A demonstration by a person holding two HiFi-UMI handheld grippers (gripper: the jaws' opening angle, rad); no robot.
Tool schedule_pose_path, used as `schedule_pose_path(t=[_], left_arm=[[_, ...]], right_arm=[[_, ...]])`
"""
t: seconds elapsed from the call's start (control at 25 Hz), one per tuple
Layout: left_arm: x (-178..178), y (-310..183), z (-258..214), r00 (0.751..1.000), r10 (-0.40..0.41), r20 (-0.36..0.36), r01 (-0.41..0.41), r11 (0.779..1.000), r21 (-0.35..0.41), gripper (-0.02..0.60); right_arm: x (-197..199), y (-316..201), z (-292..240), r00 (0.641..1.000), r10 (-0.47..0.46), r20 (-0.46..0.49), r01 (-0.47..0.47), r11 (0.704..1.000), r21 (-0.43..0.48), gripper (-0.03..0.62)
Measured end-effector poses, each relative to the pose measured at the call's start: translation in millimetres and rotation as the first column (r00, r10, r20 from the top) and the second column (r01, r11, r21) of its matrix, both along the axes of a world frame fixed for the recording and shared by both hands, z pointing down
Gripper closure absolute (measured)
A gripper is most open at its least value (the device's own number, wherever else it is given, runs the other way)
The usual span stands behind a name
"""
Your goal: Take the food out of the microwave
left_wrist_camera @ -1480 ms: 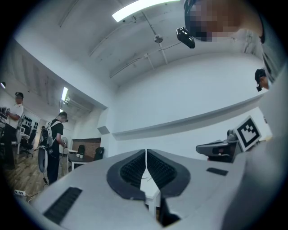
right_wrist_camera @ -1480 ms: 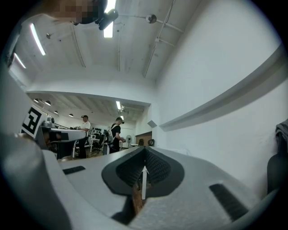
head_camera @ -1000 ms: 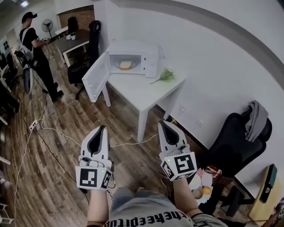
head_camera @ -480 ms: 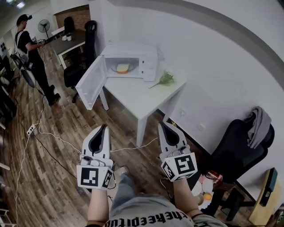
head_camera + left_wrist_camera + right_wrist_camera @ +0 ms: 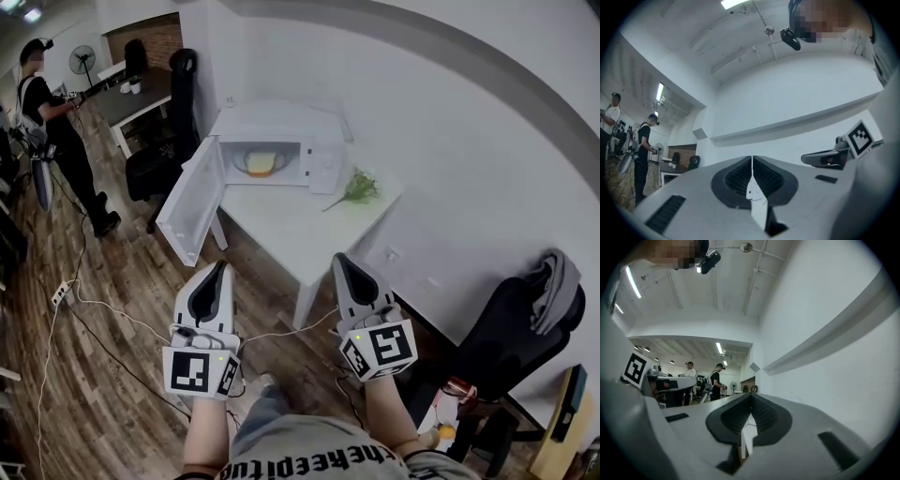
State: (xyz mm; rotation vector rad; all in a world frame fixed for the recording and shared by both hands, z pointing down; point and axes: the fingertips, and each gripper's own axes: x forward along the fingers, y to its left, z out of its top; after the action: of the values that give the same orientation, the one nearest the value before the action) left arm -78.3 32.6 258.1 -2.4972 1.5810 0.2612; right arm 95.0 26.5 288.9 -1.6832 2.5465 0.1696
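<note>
The white microwave [image 5: 281,131] stands on a white table [image 5: 291,220] ahead of me, its door [image 5: 187,202] swung wide open to the left. Inside sits the food [image 5: 261,162], a yellow-orange portion on a plate. My left gripper [image 5: 220,268] and right gripper [image 5: 339,259] are held side by side in front of me, short of the table, both shut and empty. In the left gripper view the jaws [image 5: 752,157] meet with nothing between them; in the right gripper view the jaws [image 5: 751,394] do the same. Neither gripper view shows the microwave.
A green sprig [image 5: 356,187] lies on the table right of the microwave. A black office chair [image 5: 155,150] and a dark desk [image 5: 141,94] stand behind the open door. A person [image 5: 47,122] stands far left. Cables [image 5: 94,305] cross the wooden floor. Another black chair [image 5: 511,328] is at right.
The table and microwave have come nearer and lower in the head view as I moved toward them. Both grippers moved forward together and stayed shut.
</note>
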Motion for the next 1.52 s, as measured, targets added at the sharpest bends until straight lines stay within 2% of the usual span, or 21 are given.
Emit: schedule_pose_path(t=[0.4, 0.64, 1.0, 1.16, 1.52], left_arm=[[-27, -89, 0, 0.998, 0.053, 0.015, -0.054, 0.999, 0.002, 0.569], [-39, -126, 8, 0.996, 0.085, 0.017, -0.085, 0.996, -0.009, 0.569], [-36, -169, 30, 0.994, 0.112, 0.001, -0.111, 0.992, -0.061, 0.571], [-30, -189, 36, 0.994, 0.105, 0.010, -0.104, 0.992, -0.071, 0.571], [-21, -252, 31, 0.999, 0.032, 0.016, -0.031, 0.997, -0.065, 0.571]], right_arm=[[-41, -88, 0, 1.000, 0.016, 0.008, -0.016, 1.000, -0.001, 0.588], [-61, -121, 8, 1.000, 0.025, 0.001, -0.025, 1.000, -0.014, 0.589], [-64, -157, 23, 0.999, 0.039, -0.003, -0.039, 0.998, -0.053, 0.589], [-61, -182, 28, 1.000, 0.024, 0.005, -0.024, 0.998, -0.059, 0.589], [-57, -258, 26, 0.998, -0.058, -0.001, 0.058, 0.997, -0.058, 0.589]])
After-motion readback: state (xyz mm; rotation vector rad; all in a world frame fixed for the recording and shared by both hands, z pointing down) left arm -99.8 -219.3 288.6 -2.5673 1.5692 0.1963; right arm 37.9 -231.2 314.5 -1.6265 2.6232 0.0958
